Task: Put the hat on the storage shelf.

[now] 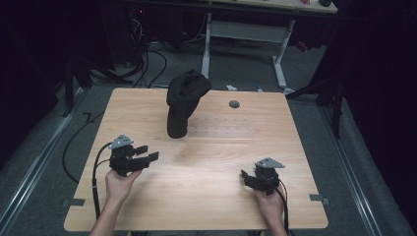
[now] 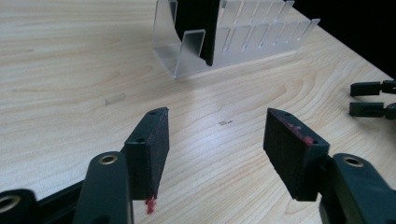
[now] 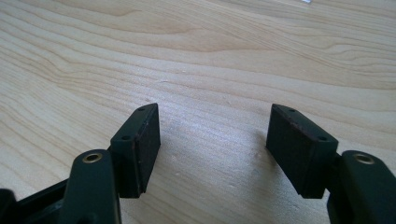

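Dark cap (image 1: 184, 101) on rack, beyond L gripper (image 1: 142, 153).

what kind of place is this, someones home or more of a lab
Most likely a lab or workshop, not a home: a bare wooden table on grey carpet, cables tangled on the floor behind it, a second workbench at the back, and a person holding a cabled claw in each hand.

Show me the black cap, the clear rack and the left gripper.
black cap (image 1: 184, 101), high view, its crown.
clear rack (image 2: 191, 49), left gripper view, a front divider.
left gripper (image 2: 217, 135), left gripper view, midway between its fingertips.
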Available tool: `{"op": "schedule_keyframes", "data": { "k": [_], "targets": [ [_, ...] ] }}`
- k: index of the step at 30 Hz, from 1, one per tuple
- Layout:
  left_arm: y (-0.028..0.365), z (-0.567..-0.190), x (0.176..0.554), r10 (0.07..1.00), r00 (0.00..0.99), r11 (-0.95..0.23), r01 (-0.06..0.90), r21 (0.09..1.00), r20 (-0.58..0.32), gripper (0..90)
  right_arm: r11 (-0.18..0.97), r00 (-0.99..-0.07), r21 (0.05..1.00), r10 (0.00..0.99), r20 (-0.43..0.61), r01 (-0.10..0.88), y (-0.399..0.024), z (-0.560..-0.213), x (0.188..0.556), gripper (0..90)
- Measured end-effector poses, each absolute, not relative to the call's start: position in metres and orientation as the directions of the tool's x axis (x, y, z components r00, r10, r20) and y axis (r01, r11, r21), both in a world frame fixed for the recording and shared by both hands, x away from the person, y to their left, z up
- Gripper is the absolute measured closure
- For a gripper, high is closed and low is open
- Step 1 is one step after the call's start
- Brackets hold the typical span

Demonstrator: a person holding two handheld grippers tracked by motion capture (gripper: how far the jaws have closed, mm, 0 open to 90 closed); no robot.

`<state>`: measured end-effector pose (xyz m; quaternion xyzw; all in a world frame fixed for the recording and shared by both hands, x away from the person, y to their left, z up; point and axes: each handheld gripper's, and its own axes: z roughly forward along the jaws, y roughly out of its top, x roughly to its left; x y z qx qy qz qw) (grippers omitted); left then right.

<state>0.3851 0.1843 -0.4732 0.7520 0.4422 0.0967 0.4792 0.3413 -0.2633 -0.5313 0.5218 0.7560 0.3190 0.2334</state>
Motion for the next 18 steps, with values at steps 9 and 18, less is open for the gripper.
{"op": "schedule_keyframes", "data": {
  "k": [9, 18],
  "targets": [
    [0.176, -0.494, 0.378, 0.783, 0.575, -0.199, 0.59, 0.782, -0.235, 38.7, 0.252, -0.346, 0.726, 0.938, -0.02, 0.64, -0.263, -0.531, 0.341, 35.1],
    [0.163, -0.526, 0.375, 0.848, 0.526, -0.314, 0.605, 0.732, -0.071, 31.3, 0.252, -0.346, 0.726, 0.938, -0.02, 0.64, -0.263, -0.531, 0.341, 35.1]
  ]
}}
